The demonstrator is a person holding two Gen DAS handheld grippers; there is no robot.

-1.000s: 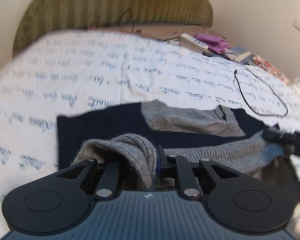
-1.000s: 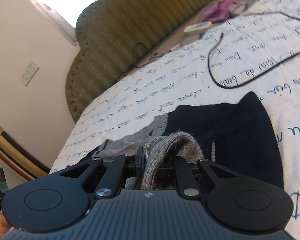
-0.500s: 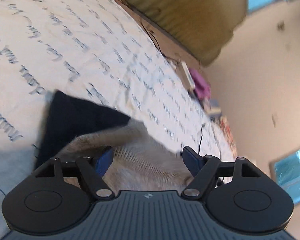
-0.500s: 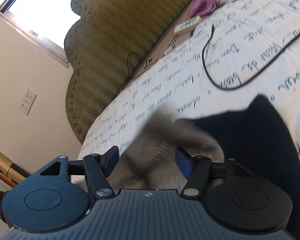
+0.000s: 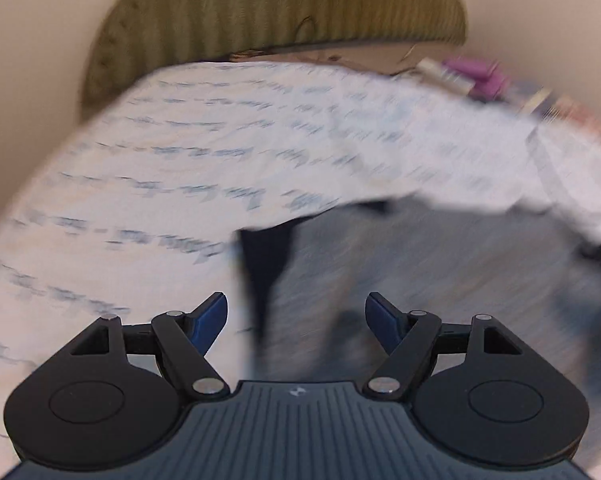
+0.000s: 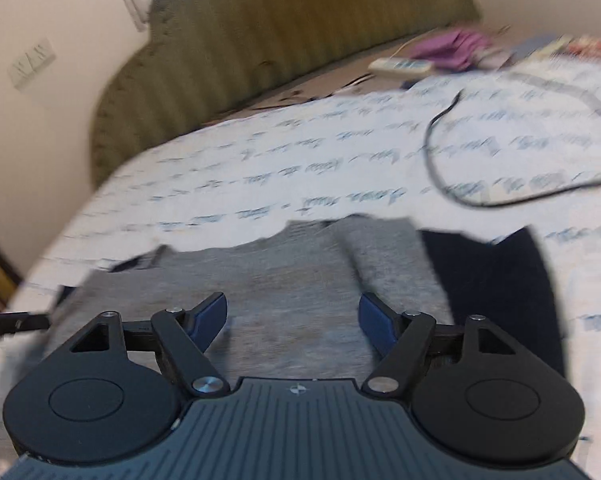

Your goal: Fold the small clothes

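Grey knit sweater (image 6: 300, 280) flat under right tool (image 6: 292, 320), opening

The left gripper (image 5: 296, 316), a black linkage frame with two blue-padded fingers (image 5: 210, 316), points downward at a slant with its jaws spread wide and nothing pinched between them. The right gripper (image 6: 292, 316), of the same black build with blue pads (image 6: 376, 320), tilts downward too; its jaws are opening, gripping nothing.
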